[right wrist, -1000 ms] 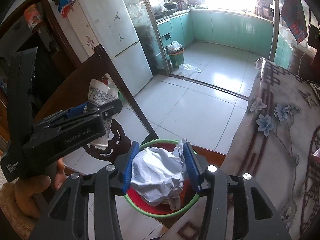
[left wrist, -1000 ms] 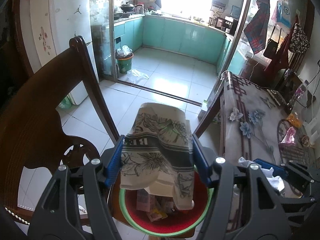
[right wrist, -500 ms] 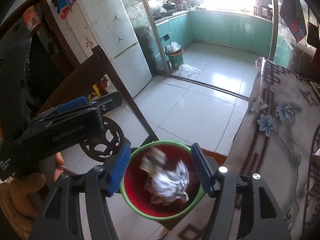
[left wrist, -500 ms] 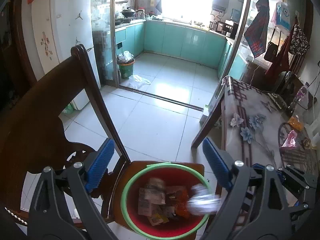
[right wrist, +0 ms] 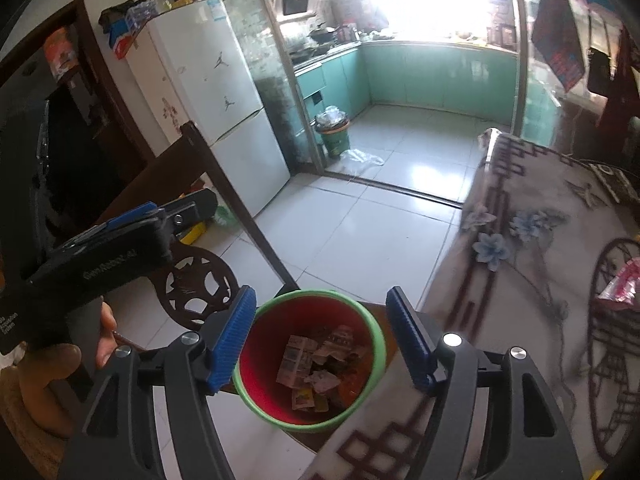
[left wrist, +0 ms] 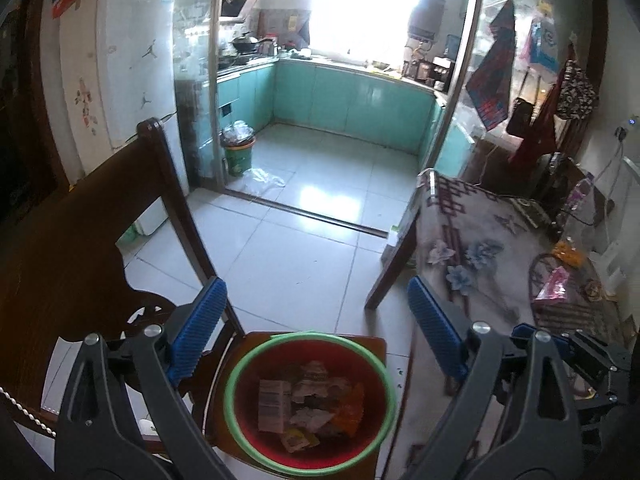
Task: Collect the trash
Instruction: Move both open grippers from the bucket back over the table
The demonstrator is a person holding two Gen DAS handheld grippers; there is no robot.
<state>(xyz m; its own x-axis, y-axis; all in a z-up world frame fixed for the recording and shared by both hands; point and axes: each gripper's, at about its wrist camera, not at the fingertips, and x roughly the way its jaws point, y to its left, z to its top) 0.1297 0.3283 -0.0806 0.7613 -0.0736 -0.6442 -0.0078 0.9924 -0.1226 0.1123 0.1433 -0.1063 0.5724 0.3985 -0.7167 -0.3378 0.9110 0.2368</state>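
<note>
Both claws are held over the red bin, so here's the layout. The left gripper [left wrist: 316, 328] is spread wide with nothing between its blue pads [left wrist: 200, 320]; its jaws have just been opening. Same for the right gripper [right wrist: 322, 332]: jaws parted, just been opening, nothing gripped. Right below, the green-rimmed red trash bin [left wrist: 310, 462] is seen on a dark wooden chair [left wrist: 80, 240], with crumpled paper and wrappers [right wrist: 320, 364] lying at the bottom. The floral-cloth table [right wrist: 532, 248] is just beside it. Farther off, a white fridge [right wrist: 216, 92] and a small green kitchen bin [left wrist: 239, 152] are visible.
</note>
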